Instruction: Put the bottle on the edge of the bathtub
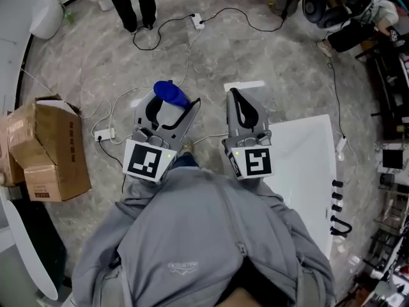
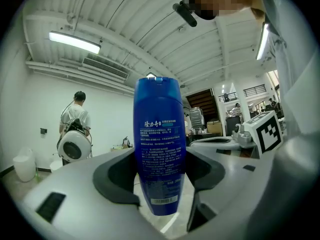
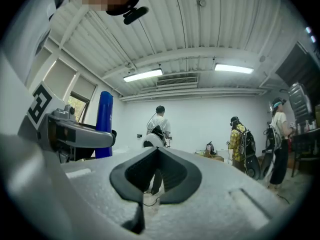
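Observation:
My left gripper (image 1: 167, 104) is shut on a blue bottle (image 1: 171, 93), which stands upright between its jaws, cap end pointing away from me. In the left gripper view the bottle (image 2: 159, 149) fills the middle, its printed label facing the camera, with both pads of the left gripper (image 2: 160, 171) pressed on its lower body. Beside it, my right gripper (image 1: 238, 101) is shut with nothing in it; its tips meet in the right gripper view (image 3: 156, 156), where the bottle (image 3: 104, 124) shows at the left. The white bathtub (image 1: 307, 165) lies to the right, below the right gripper.
A torn cardboard box (image 1: 48, 149) sits on the marble floor at left. A power strip (image 1: 104, 134) and cables trail across the floor ahead. A person's legs (image 1: 134, 2) stand at the far end. Shelves and gear (image 1: 390, 171) line the right side.

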The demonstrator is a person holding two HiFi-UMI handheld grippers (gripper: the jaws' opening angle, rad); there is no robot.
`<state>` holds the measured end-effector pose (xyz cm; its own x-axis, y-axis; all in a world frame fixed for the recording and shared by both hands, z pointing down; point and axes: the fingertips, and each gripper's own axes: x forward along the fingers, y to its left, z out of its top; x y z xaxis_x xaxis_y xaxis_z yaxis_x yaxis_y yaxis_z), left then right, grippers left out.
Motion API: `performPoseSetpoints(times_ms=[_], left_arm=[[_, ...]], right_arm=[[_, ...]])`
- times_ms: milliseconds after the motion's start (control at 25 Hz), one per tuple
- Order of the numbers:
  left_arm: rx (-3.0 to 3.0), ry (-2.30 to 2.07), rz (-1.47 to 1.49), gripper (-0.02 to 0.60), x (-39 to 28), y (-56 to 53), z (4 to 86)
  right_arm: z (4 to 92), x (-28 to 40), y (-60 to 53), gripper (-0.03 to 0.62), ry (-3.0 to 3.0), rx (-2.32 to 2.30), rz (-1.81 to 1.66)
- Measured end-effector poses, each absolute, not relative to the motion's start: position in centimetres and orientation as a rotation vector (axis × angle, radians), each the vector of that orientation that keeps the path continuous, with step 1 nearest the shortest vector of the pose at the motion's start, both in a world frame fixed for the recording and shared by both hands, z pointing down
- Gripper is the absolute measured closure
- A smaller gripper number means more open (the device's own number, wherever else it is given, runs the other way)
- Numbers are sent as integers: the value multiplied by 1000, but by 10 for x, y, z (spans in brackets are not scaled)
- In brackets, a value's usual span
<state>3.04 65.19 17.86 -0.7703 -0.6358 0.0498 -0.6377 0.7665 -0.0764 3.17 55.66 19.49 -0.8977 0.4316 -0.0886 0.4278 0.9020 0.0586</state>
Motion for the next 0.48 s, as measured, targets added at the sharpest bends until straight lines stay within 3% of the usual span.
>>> performPoseSetpoints(times_ms=[480], left_arm=[[1354,-2784,94,308,-79,629,186]], right_arm=[[202,-63,541,592,3056,403,66]])
